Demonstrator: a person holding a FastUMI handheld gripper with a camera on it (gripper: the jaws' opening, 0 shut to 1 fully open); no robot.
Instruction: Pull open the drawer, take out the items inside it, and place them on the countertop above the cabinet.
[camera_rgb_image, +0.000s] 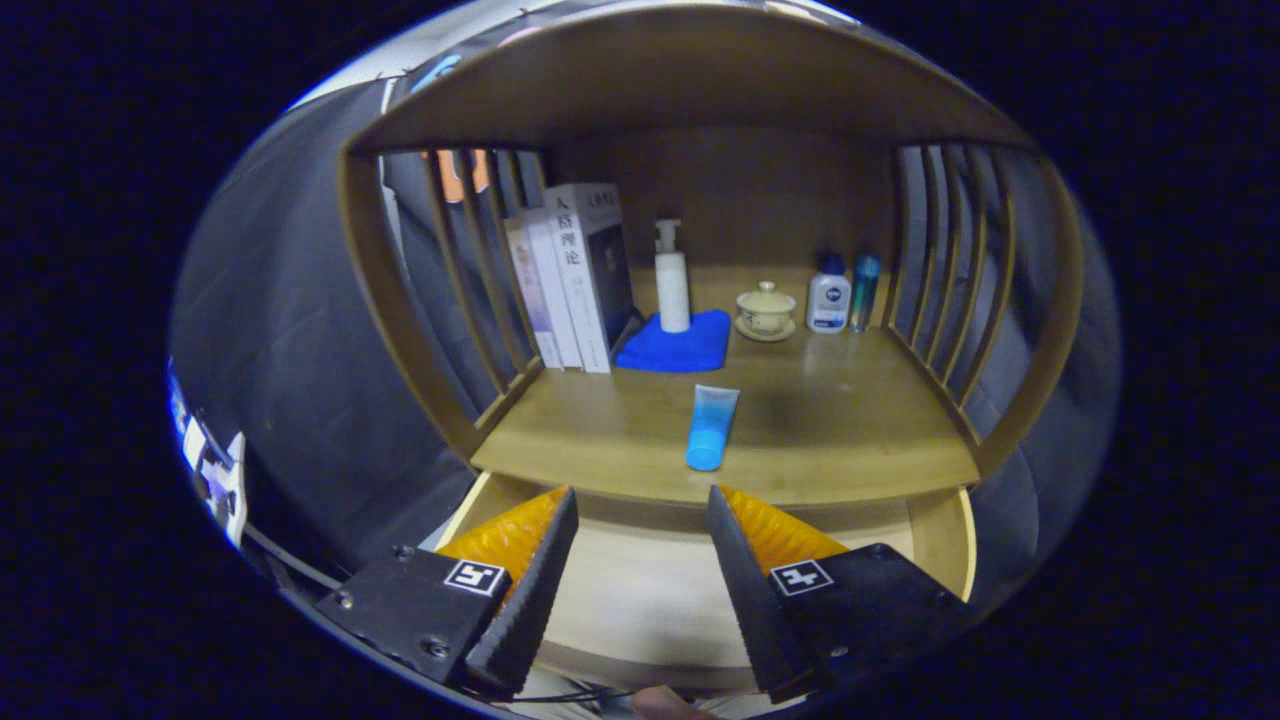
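The claw (640, 560) is open wide and holds nothing. Its 2 fingers hang over the pulled-out drawer (640, 600). The part of the drawer floor that shows between the fingers looks bare.

A blue tube (711, 428) lies flat on the tabletop (850, 440) above the drawer, just ahead of the fingers and about in line with the gap between them. Its cap end points toward the claw. The tube looks light and soft, so it would squish if squeezed hard. It may be a bit slippery too. The best place to hold it would be across the middle of its body, or near the stiff cap.

Farther back on the tabletop sit other things: some books (570, 280) standing up, a white pump bottle (671, 280) on a blue cloth (675, 345), a small lidded teacup (766, 308) on a saucer, and 2 little bottles (843, 292) side by side.

It looks like the tube is already out of the drawer.
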